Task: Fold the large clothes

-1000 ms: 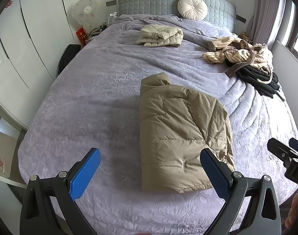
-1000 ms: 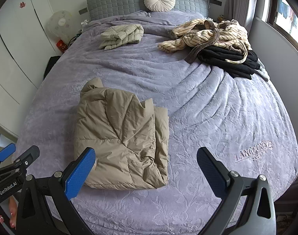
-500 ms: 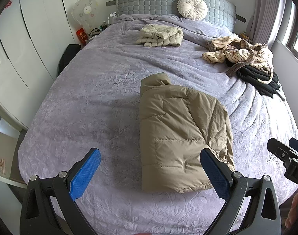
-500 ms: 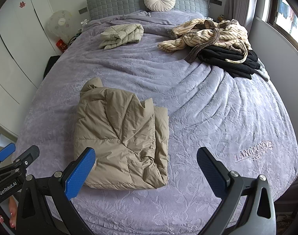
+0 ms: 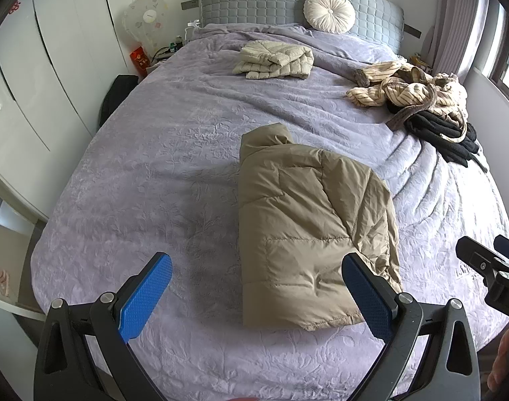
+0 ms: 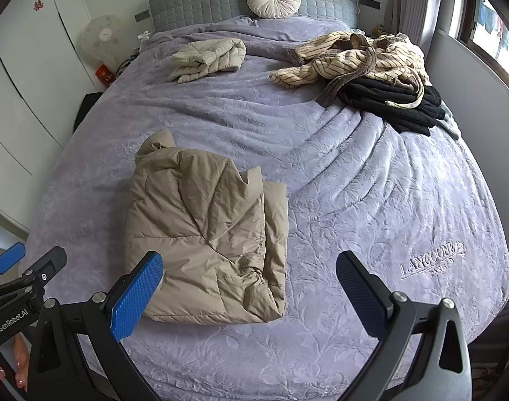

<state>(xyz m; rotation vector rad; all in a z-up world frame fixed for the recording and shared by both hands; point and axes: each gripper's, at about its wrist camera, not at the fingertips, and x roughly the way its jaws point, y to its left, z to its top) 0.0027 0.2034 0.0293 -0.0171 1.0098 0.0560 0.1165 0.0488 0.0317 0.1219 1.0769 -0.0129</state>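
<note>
- Folded tan quilted puffer jacket (image 5: 307, 230) is laid flat on the lavender embossed bedspread (image 5: 154, 183), near the foot of the bed, roughly mid-width. Hood end is pointed toward the grey quilted headboard (image 5: 271, 3).
- In the right wrist view the same jacket (image 6: 207, 234) is seen left of centre, with layered folds stacked along its right edge.
- Left gripper (image 5: 254, 294), black frame with blue textured pads, is held above the foot of the bed with its fingers spread wide. Nothing is gripped. The jacket's near hem is framed between the fingers in the view; contact cannot be confirmed.
- Right gripper (image 6: 251, 290), same build, is also spread wide and empty. It is held over bare bedspread just right of the jacket's near corner.
- Each gripper is partly seen at the edge of the other's view.
- A second, cream quilted jacket (image 5: 276, 60) is folded near the headboard, well apart from the tan one.
- An unfolded cream striped garment (image 6: 358, 58) is heaped on a black garment (image 6: 398, 103) at the far right side of the bed.
- A round white pleated cushion (image 5: 329, 11) is propped against the headboard.
- Embroidered lettering (image 6: 433, 259) is visible on the bedspread near the right gripper.
</note>
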